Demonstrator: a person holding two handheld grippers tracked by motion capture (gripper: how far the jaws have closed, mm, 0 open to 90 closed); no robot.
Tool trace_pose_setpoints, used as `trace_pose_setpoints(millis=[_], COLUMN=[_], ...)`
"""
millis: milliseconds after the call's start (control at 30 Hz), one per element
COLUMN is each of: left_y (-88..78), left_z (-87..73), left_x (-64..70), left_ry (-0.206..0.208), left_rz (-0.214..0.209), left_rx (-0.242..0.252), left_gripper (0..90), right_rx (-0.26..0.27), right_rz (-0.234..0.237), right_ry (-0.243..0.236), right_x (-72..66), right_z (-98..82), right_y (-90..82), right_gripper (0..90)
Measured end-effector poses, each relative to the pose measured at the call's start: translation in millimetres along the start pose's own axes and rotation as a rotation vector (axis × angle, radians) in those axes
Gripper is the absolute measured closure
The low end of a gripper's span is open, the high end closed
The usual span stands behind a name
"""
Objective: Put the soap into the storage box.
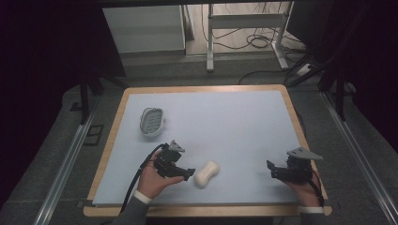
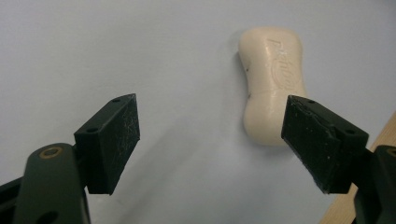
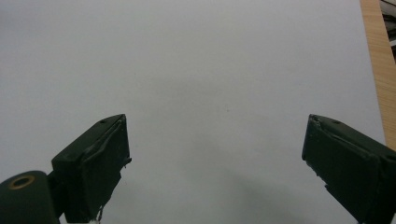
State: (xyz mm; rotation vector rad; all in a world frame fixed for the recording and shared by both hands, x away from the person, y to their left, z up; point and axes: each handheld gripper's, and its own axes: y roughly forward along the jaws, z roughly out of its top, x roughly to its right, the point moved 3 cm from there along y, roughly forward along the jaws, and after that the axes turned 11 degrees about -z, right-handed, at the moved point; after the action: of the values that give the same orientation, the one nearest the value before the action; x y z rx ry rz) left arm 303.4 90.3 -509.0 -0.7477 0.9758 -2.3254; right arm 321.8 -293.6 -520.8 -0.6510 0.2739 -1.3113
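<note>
A cream, waisted bar of soap (image 1: 207, 173) lies flat on the pale mat near the front of the table. My left gripper (image 1: 187, 173) hovers just to its left, pointing at it, open. In the left gripper view the soap (image 2: 273, 79) lies ahead and to the right, its near end partly behind the right jaw; nothing is between the jaws of the left gripper (image 2: 212, 105). A white oval soap dish (image 1: 152, 121) with a ribbed inside stands at the back left. My right gripper (image 1: 271, 169) rests at the front right, open over bare mat (image 3: 217, 123).
The pale mat (image 1: 234, 126) covers most of the wooden table, whose rim (image 1: 204, 88) shows all round. A wooden edge strip (image 3: 380, 70) appears at the right of the right gripper view. Beyond the table stand a white frame and cables on the floor.
</note>
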Motion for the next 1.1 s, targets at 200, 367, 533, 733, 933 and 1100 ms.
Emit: trace_pose_setpoints(millis=[200,367,533,733,933,1100], left_y=[12.5,21.3,28.4,37.6,45.7,56.9], left_z=[5.9,10.8,14.4,18.6,21.4,26.4], left_x=[7.4,14.0,17.9,21.9,23.8,27.7], left_ry=[0.023,0.030,0.035,0.041,0.038,0.043], left_rz=[-0.003,-0.017,-0.027,-0.028,-0.023,-0.021], left_rx=[-0.031,-0.036,-0.046,-0.069,-0.084,-0.111], left_gripper=[19.6,19.6,19.6,20.3,22.0,25.6], right_rx=[-0.008,-0.014,-0.018,-0.025,-0.027,-0.029], right_rz=[-0.001,-0.005,-0.009,-0.011,-0.013,-0.014], right_ry=[0.000,-0.007,-0.007,-0.005,-0.003,-0.002], right_x=[0.3,-0.7,-0.5,-0.6,-0.1,-0.8], right_z=[-0.7,-1.5,-2.0,-2.3,-3.0,-3.2], right_y=[1.0,2.4,3.1,3.7,4.5,5.3], right_gripper=[7.3,7.3,7.3,7.3,7.3,7.3])
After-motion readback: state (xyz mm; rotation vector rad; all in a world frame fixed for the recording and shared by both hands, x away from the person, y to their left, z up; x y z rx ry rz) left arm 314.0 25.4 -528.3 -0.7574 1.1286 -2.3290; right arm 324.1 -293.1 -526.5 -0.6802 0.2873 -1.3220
